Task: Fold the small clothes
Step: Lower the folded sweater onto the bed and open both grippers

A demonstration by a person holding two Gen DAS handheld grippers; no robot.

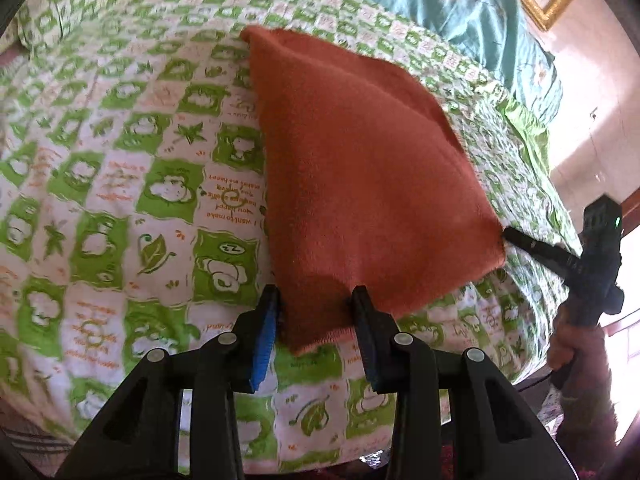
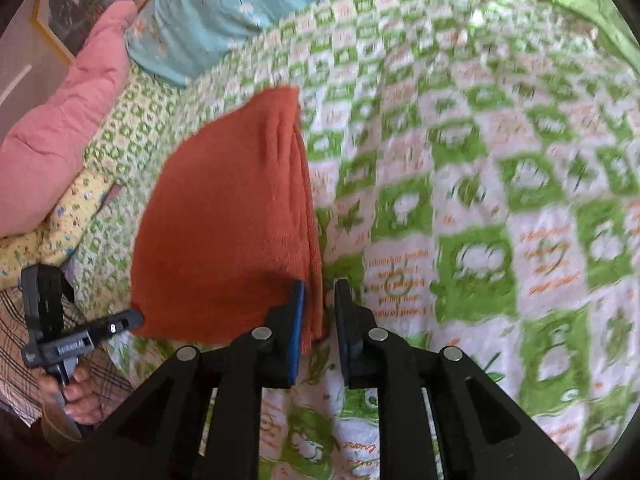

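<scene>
The folded rust-orange fleece cloth (image 1: 368, 184) is lying on the green-and-white checked bedsheet (image 1: 120, 208). The left gripper (image 1: 316, 300) is standing partly open, and the near left corner of the cloth is sitting between its two fingers; the blue pad (image 1: 266, 340) is touching the cloth edge, but the other finger is not clearly pressing. The right gripper (image 2: 320, 292) is only a little open (a narrow gap), with the layered edge of the cloth lying against its blue-padded left finger (image 2: 297, 320); its right finger is apart from the cloth. A hand (image 2: 76, 396) is holding the left gripper's handle. Beyond the fingers, a turquoise blanket (image 1: 460, 4) is lying.
</scene>
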